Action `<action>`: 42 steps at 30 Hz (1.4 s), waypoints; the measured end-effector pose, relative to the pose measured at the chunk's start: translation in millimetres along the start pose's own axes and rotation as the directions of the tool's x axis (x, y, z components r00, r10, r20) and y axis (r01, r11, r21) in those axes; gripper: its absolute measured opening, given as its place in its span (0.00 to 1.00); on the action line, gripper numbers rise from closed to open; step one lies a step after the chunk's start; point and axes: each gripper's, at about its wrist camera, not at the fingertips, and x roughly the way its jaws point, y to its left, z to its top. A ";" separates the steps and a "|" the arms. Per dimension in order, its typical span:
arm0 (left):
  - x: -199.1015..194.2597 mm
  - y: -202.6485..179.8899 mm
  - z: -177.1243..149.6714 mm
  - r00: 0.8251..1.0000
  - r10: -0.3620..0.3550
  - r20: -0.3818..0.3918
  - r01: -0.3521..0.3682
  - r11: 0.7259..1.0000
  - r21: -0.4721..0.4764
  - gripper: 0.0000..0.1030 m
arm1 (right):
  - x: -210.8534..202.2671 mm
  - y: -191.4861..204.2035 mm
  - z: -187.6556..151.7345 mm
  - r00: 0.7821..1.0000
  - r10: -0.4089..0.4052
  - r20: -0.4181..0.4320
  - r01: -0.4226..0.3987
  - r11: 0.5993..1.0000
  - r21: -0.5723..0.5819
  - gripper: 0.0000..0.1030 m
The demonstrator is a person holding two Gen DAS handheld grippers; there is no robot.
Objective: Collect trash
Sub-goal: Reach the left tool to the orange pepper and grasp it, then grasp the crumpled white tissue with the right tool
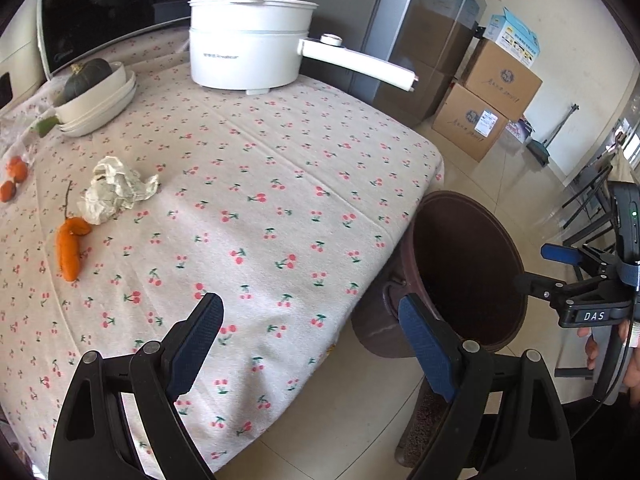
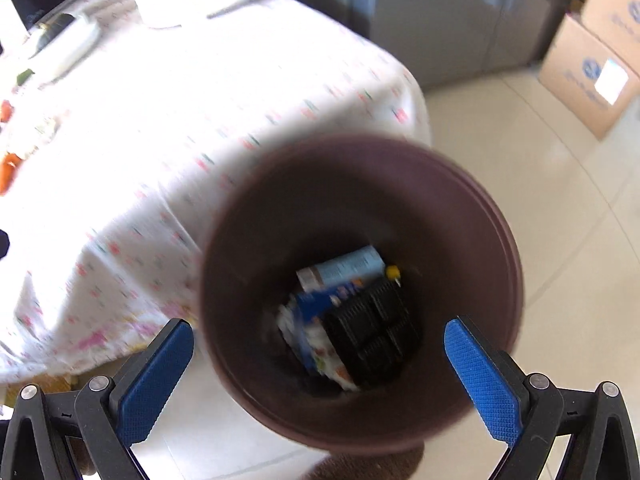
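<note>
The left gripper (image 1: 310,344) is hanging over the table's edge with its two blue pads spread wide apart, and nothing is sitting between them. Below it, a cloth with little cherries (image 1: 256,184) is covering the table. A crumpled paper (image 1: 116,190) is lying on the cloth at the left, touching an orange peel (image 1: 72,246). More orange bits (image 1: 14,176) are lying near the far left edge. A white pot (image 1: 248,52) is standing at the back, and a green squash (image 1: 86,78) is sitting in stacked white bowls (image 1: 106,106). A brown bin (image 1: 460,272) is standing on the floor just beside the table. The right gripper (image 1: 560,268) is showing at the right side.

In the right wrist view, the right gripper (image 2: 318,364) is hanging over the brown bin (image 2: 360,292), its pads spread wide and holding nothing. Boxes and wrappers (image 2: 344,312) are lying at the bottom of the bin. This view is blurry.
</note>
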 end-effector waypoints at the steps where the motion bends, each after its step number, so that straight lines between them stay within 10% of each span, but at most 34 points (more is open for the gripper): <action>1: -3.3 9.0 0.9 1.000 0.016 0.005 -0.016 1.000 -0.016 0.88 | -2.9 7.6 6.9 1.000 0.007 0.014 -0.007 1.000 -0.009 1.00; 13: -17.5 154.8 12.8 0.965 0.261 -0.012 -0.254 0.926 -0.279 0.89 | 12.3 95.8 51.2 0.999 0.025 0.026 -0.022 0.993 -0.113 1.00; 22: 20.9 207.3 20.0 0.949 0.310 -0.060 -0.310 0.881 -0.358 0.87 | 35.9 148.5 68.5 0.997 0.073 -0.009 -0.073 0.990 -0.122 1.00; 27: 36.4 214.3 25.9 0.949 0.309 -0.055 -0.307 0.879 -0.364 0.73 | 38.4 170.4 72.4 0.997 0.083 -0.008 -0.083 0.987 -0.139 1.00; 32: 39.3 218.0 23.8 0.960 0.274 -0.062 -0.277 0.882 -0.381 0.29 | 38.8 180.6 73.4 0.998 0.070 0.008 -0.068 0.986 -0.154 1.00; 42: -19.7 237.6 8.7 0.968 0.250 -0.009 -0.227 0.861 -0.455 0.20 | 44.0 204.1 74.5 0.997 0.076 0.022 -0.070 0.981 -0.182 1.00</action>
